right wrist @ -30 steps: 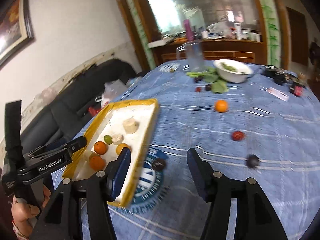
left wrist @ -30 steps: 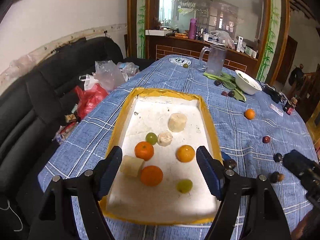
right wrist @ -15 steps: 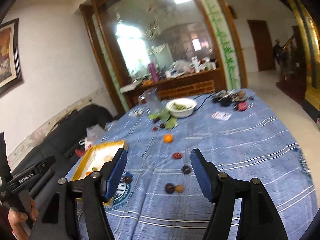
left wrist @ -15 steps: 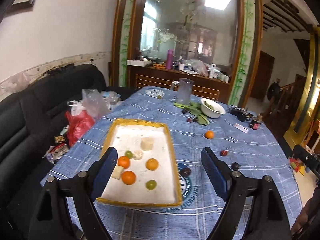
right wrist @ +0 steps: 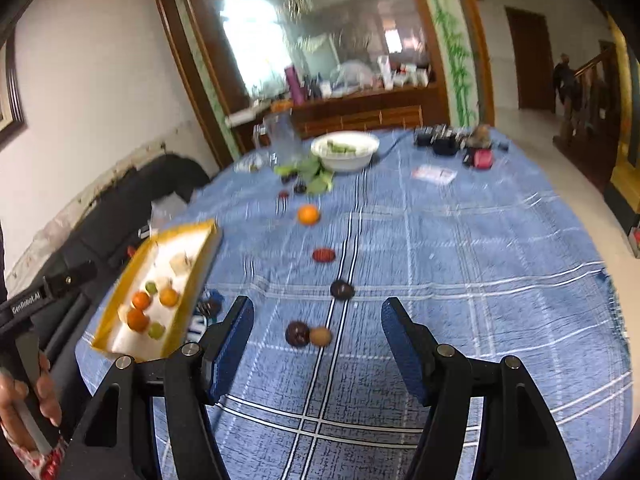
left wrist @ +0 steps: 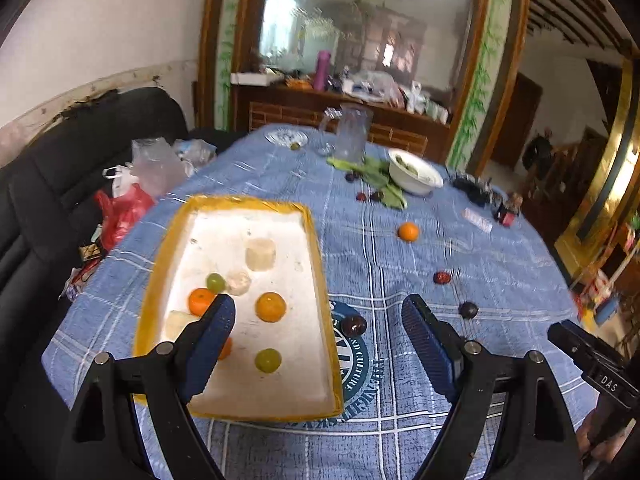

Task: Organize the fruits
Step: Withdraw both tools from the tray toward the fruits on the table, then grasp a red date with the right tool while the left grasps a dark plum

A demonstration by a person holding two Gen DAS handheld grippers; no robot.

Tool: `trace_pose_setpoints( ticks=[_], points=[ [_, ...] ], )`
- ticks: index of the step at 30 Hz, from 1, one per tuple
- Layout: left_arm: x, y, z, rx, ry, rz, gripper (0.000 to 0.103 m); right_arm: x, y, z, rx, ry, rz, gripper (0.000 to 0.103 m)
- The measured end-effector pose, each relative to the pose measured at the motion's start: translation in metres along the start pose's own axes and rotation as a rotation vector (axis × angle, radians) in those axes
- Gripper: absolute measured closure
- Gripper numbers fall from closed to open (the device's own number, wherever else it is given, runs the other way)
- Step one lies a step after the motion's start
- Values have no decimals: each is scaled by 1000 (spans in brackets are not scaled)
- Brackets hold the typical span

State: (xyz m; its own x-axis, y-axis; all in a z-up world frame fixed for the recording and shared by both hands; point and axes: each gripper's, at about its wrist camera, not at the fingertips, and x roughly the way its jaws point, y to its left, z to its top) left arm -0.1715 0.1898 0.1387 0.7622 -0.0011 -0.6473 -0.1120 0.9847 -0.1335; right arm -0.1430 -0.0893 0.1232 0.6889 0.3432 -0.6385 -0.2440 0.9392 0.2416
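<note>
A yellow-rimmed white tray [left wrist: 240,202] lies on the blue checked cloth, holding oranges [left wrist: 271,307], green grapes [left wrist: 268,360] and pale banana pieces [left wrist: 260,254]. My left gripper [left wrist: 318,312] hangs open and empty over the tray's right edge, with a dark plum [left wrist: 353,325] on the cloth beyond it. Loose on the cloth are an orange [left wrist: 408,231], a red fruit [left wrist: 442,277] and another dark fruit [left wrist: 468,309]. My right gripper [right wrist: 318,308] is open and empty above the cloth. A dark plum [right wrist: 297,334] and a brown fruit [right wrist: 321,336] lie just ahead between its fingers.
At the table's far end stand a white bowl [left wrist: 416,168], a glass jug [left wrist: 352,132] and green leaves [left wrist: 376,176]. Small gadgets [right wrist: 444,140] sit at the far right. A black sofa [left wrist: 48,184] with plastic bags [left wrist: 132,184] runs along the left.
Both grippers' jaws stand wider than a second ago. The left gripper has drawn back from over the tray's fruit and shifted right. The right gripper swung right, from the tray's edge to the loose fruit.
</note>
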Motion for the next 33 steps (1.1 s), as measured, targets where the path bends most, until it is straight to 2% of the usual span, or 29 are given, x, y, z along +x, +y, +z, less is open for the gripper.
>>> trace_pose_setpoints(
  ticks=[2,3,4,6,7,10,13,17,19,23,29,31,33],
  points=[
    [18,-10,-1,59,21,-24,19,12,-3,-1,-2,27,6,32],
    [30,-18,-2,112,39,-61,28,19,-5,-1,-2,43,6,32],
    [39,-23,-2,149,65,-86,50,27,-9,1,-1,60,6,32],
    [67,-34,-4,218,156,-102,74,41,-14,3,4,84,12,32],
    [83,-39,-7,256,194,-101,75,46,-17,4,4,93,14,32],
    [109,-46,-12,320,241,-98,75,63,-21,10,1,117,20,32],
    [125,-51,-18,352,282,-129,75,80,-28,13,21,151,32,32],
    [142,-56,-26,418,332,-118,75,96,-33,13,49,188,54,32],
    [144,-56,-28,451,335,-107,75,100,-32,13,41,193,51,32],
    [150,-53,-21,450,340,-120,75,105,-28,18,18,197,43,32],
    [155,-63,-27,556,310,-52,75,118,-14,41,-63,187,6,32],
    [154,-64,-29,583,297,-29,82,133,-5,52,-99,198,1,32],
    [153,-59,-26,562,300,-45,82,151,2,59,-128,225,-6,32]
  ],
)
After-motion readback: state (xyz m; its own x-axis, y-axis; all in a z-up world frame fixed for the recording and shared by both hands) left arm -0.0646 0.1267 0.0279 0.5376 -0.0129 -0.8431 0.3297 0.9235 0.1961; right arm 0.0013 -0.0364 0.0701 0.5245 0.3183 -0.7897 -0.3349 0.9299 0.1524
